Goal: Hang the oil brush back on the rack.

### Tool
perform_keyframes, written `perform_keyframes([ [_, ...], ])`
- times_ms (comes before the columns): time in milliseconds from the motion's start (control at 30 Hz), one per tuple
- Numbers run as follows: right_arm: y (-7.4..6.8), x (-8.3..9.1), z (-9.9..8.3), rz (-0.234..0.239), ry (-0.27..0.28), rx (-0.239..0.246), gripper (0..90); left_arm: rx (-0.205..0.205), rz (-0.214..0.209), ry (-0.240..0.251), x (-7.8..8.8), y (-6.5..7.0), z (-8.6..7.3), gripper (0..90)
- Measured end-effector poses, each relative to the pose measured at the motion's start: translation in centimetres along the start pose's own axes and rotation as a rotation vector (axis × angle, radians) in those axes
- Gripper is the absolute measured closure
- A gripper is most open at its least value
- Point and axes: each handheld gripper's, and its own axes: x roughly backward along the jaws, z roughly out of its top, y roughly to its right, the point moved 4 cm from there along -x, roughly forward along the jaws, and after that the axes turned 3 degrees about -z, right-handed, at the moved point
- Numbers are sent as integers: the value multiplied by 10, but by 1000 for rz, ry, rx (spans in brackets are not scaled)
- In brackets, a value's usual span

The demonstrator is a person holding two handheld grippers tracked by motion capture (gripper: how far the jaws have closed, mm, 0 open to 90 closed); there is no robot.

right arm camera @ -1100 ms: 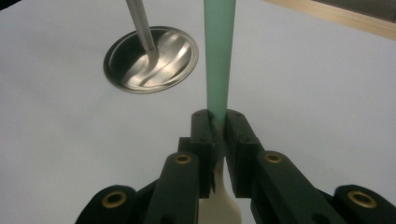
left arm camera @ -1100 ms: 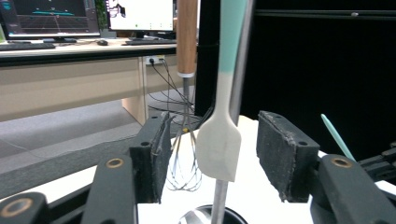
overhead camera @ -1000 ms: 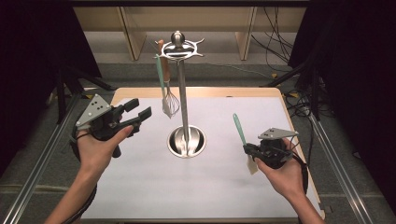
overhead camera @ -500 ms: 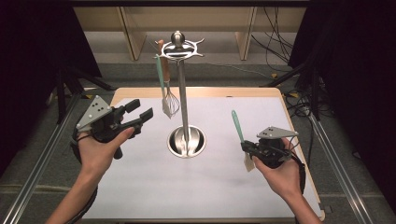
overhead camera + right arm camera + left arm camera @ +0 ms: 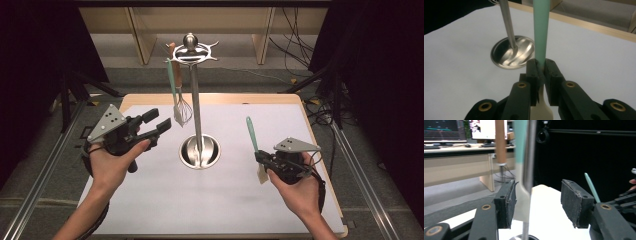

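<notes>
A metal utensil stand (image 5: 196, 105) rises from a round base (image 5: 200, 151) in the middle of the white mat. From its top hooks hang a teal-handled spatula (image 5: 172, 82) and a wood-handled whisk (image 5: 184, 109). My left gripper (image 5: 159, 120) hovers left of the stand, open. Its jaws have just been closing, with nothing between them. The pole (image 5: 530, 157) and hanging spatula (image 5: 520, 145) show beyond its gap (image 5: 537, 205). My right gripper (image 5: 261, 157) is shut on a second teal-handled spatula (image 5: 250, 132), handle pointing up and away, pads (image 5: 540, 66) clamped just above the white blade.
The white mat (image 5: 150, 200) covers a wooden table (image 5: 300, 100) whose edge shows at the back and right. Metal rails (image 5: 45, 175) run along both sides. Shelf legs and cables lie on the floor beyond. Open mat surrounds the base (image 5: 511, 53).
The left gripper's jaws look slightly narrower than before. Both hands keep about the same places, and the right one still holds its spatula.
</notes>
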Motion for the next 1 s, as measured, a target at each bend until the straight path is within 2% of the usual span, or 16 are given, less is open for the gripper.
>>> perform_keyframes([
  [33, 0, 2, 2, -3, 7, 38, 835, 3, -13, 0, -2, 4, 1, 455],
  [133, -9, 6, 8, 1, 34, 51, 835, -10, -53, -6, -10, 16, 2, 457],
  [167, -14, 7, 9, 12, 36, 28, 835, -15, -65, -6, -13, 20, 3, 456],
  [200, -16, 7, 12, 19, 51, 48, 834, -14, -78, -7, -16, 24, 3, 456],
  [233, -21, 8, 13, 23, 56, 26, 835, -12, -90, -8, -20, 27, 4, 456],
  [333, -27, 11, 19, 26, 79, 52, 835, -15, -123, -13, -31, 39, 5, 455],
  [367, -28, 11, 20, 35, 88, 80, 834, -13, -132, -14, -34, 42, 5, 455],
  [500, -35, 11, 25, 38, 104, 85, 834, -7, -181, -30, -48, 54, 4, 455],
  [600, -41, 10, 27, 50, 113, 49, 835, -10, -201, -46, -59, 63, 0, 455],
  [633, -40, 9, 29, 46, 128, 70, 835, -11, -207, -49, -61, 65, -1, 456],
  [733, -45, 9, 30, 53, 126, 48, 834, -10, -228, -63, -70, 73, -5, 459],
  [833, -47, 7, 34, 55, 147, 92, 835, 2, -251, -75, -77, 80, -8, 471],
  [867, -49, 7, 34, 61, 135, 74, 834, 0, -256, -77, -80, 81, -9, 475],
  [900, -50, 6, 35, 53, 148, 90, 835, -2, -259, -82, -81, 83, -10, 482],
  [933, -53, 6, 34, 60, 141, 62, 834, -2, -266, -87, -83, 85, -11, 489],
  [1000, -55, 7, 35, 67, 128, 67, 834, -12, -275, -89, -86, 87, -12, 508],
])
